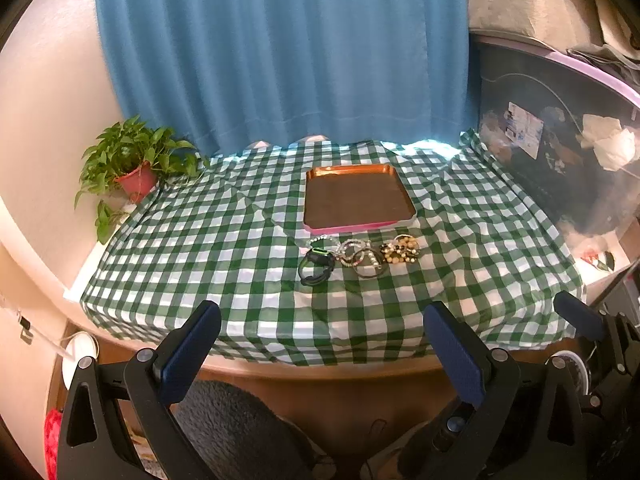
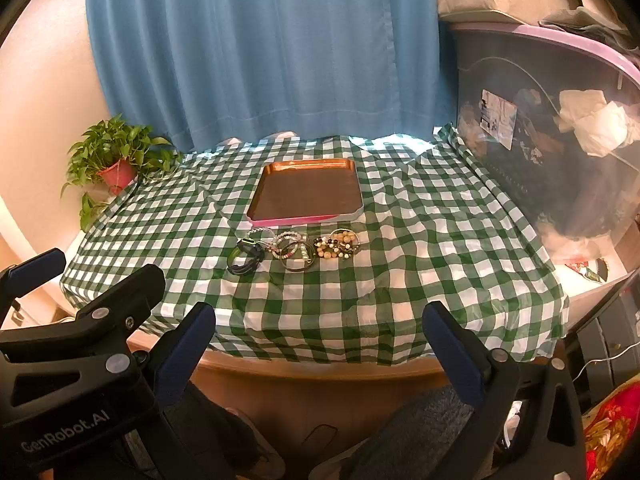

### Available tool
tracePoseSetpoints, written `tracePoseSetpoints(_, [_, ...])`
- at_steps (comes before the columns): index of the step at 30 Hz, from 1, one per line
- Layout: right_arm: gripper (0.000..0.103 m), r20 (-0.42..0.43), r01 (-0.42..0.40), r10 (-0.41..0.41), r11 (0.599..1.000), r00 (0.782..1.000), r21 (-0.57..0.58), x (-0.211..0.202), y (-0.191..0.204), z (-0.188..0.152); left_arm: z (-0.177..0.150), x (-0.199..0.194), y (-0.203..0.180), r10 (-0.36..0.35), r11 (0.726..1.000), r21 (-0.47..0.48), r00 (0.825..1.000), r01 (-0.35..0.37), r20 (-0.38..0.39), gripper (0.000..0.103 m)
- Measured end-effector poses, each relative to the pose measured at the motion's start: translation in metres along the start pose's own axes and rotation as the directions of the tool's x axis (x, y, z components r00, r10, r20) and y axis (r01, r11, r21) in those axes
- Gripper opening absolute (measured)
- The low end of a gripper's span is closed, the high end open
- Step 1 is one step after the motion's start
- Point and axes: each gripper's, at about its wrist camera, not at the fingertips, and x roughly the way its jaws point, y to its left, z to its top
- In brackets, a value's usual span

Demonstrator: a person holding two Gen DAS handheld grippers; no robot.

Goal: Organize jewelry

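Hovering short of the desk's near edge, the left gripper and right gripper both hold their jaws spread wide with nothing between them. Past that edge, well beyond the jaws on the green checked cloth, lies a row of jewelry: a black watch with a green band, tangled bangles and chains, then a beaded bracelet cluster. Just behind the row sits a pink-rimmed tray, toward the desk's far edge. A potted plant stands at the far left corner.
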Motion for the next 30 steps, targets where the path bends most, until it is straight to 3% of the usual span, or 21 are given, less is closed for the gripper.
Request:
tracePoseSetpoints(13, [0.103, 0.003, 0.000, 0.000, 1.000, 1.000, 0.000, -0.005, -0.001, 0.000, 0.002, 0.001, 0.000, -0.001, 1.000, -0.007, 1.000, 0.001, -0.005, 0.101])
tracePoseSetpoints(21, [0.103, 0.014, -0.002, 0.002, 1.000, 1.000, 0.005, -0.013, -0.005, 0.000, 0.005, -0.019, -0.012, -0.018, 1.000, -0.011, 1.000, 0.019, 0.013, 0.101])
tracePoseSetpoints(27, [0.103, 0.039, 0.000, 0.000, 1.000, 0.999, 0.009, -0.028, -0.006, -0.007, 0.009, -0.035, -0.014, -0.023, 1.000, -0.005, 0.999, 0.023, -0.044, 0.101])
tracePoseSetpoints(29, [0.103, 0.044, 0.004, -0.004, 1.000, 0.999, 0.009, -0.033, -0.005, -0.011, 0.005, -0.038, -0.007, -0.068, 0.997, -0.049, 0.996, 0.065, -0.059, 0.101])
tracePoseSetpoints(30, [0.103, 0.045, 0.000, 0.000, 1.000, 0.999, 0.010, -0.035, -0.004, -0.013, 0.007, -0.038, 0.000, -0.161, 0.980, -0.133, 0.983, 0.148, -0.093, 0.101])
